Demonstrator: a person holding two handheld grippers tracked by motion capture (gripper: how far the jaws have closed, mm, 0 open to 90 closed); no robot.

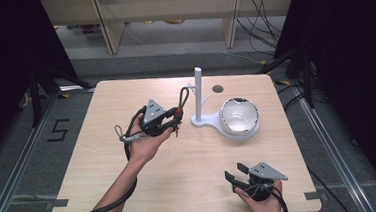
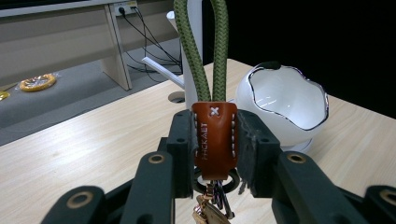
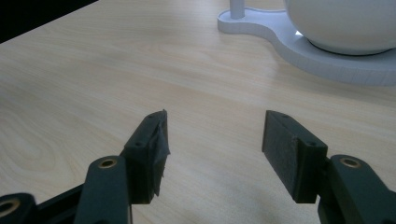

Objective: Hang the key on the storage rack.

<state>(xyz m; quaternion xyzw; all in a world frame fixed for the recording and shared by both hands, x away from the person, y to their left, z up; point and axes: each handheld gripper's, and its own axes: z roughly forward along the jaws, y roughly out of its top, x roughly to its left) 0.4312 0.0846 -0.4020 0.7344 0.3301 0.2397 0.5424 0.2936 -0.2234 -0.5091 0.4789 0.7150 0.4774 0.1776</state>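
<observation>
- Jaws of the left gripper (image 2: 215, 154) clamp the brown leather tab of a keychain (image 2: 215, 140), centre of its own view; its green cord loop rises to the top edge, keys dangling below.
- Holding the tab likely leaves the loop free to slip over the stand (image 1: 198, 92), centre of the high view.
- Right gripper (image 1: 237, 175) rests at lower right, jaws apart on nothing, probably waiting.
- High view shows the loop at the stand's peg; the left gripper view shows the stitching and the bowl (image 2: 285, 105) beyond.
</observation>
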